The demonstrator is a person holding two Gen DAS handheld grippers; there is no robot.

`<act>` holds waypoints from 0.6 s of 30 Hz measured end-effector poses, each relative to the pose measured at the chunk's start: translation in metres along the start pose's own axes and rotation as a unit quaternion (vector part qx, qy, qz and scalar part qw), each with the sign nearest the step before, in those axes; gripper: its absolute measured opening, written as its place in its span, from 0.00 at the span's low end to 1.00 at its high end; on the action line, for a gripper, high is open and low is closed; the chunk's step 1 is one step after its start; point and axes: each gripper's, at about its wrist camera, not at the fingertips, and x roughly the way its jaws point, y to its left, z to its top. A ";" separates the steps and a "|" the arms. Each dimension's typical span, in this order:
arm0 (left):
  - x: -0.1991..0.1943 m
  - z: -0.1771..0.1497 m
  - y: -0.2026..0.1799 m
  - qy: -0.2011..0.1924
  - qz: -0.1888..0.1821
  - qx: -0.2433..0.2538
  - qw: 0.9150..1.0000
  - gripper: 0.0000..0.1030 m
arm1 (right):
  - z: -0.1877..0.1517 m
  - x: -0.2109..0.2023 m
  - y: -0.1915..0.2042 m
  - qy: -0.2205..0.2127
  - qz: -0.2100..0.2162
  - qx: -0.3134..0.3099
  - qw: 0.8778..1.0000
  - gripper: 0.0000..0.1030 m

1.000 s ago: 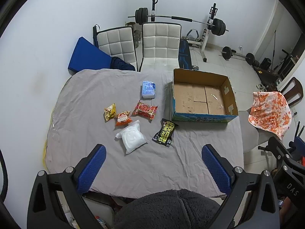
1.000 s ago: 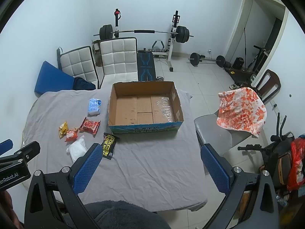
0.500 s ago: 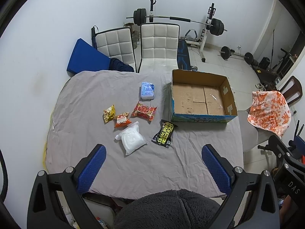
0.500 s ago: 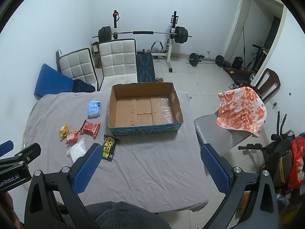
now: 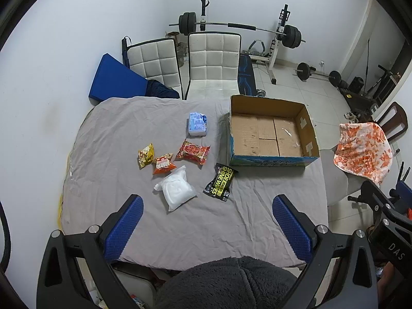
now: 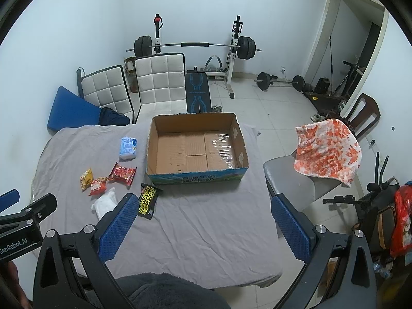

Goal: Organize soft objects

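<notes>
Several soft packets lie on the grey-covered table [image 5: 108,159]: a blue-white tissue pack [image 5: 197,124], a red snack bag [image 5: 193,151], a yellow bag [image 5: 146,155], an orange bag [image 5: 163,164], a white pouch [image 5: 176,191] and a black shoe-wipes pack [image 5: 221,181]. An empty cardboard box [image 5: 306,126] stands to their right; it also shows in the right wrist view [image 6: 242,141]. My left gripper [image 5: 207,217] is open and empty, high above the table's near edge. My right gripper [image 6: 203,213] is open and empty, above the near edge right of the packets.
Two white padded chairs [image 5: 213,61] and a blue mat [image 5: 113,82] stand behind the table. A grey chair with an orange-white cloth [image 6: 329,149] is to the right. A barbell rack [image 6: 195,45] and weights stand at the far wall.
Both grippers have drifted slightly; the table scene has shifted a little in view. Nothing was picked up or moved.
</notes>
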 end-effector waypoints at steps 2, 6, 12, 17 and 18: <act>0.000 0.000 0.000 -0.002 -0.002 -0.002 1.000 1.00 | 0.003 0.001 0.001 -0.002 0.000 -0.001 1.000 1.00; 0.001 0.002 0.001 -0.004 -0.001 -0.003 1.000 1.00 | 0.002 0.002 -0.001 -0.004 0.001 -0.002 1.000 1.00; -0.001 0.003 0.001 -0.007 0.000 -0.005 1.000 1.00 | 0.001 0.001 -0.002 -0.005 0.001 -0.001 1.000 1.00; -0.002 0.003 0.002 -0.008 -0.003 -0.006 1.000 1.00 | 0.002 0.000 -0.002 -0.009 0.000 -0.003 1.000 1.00; -0.002 0.004 0.002 -0.008 -0.003 -0.005 1.000 1.00 | 0.001 -0.002 -0.003 -0.010 0.001 -0.004 1.000 1.00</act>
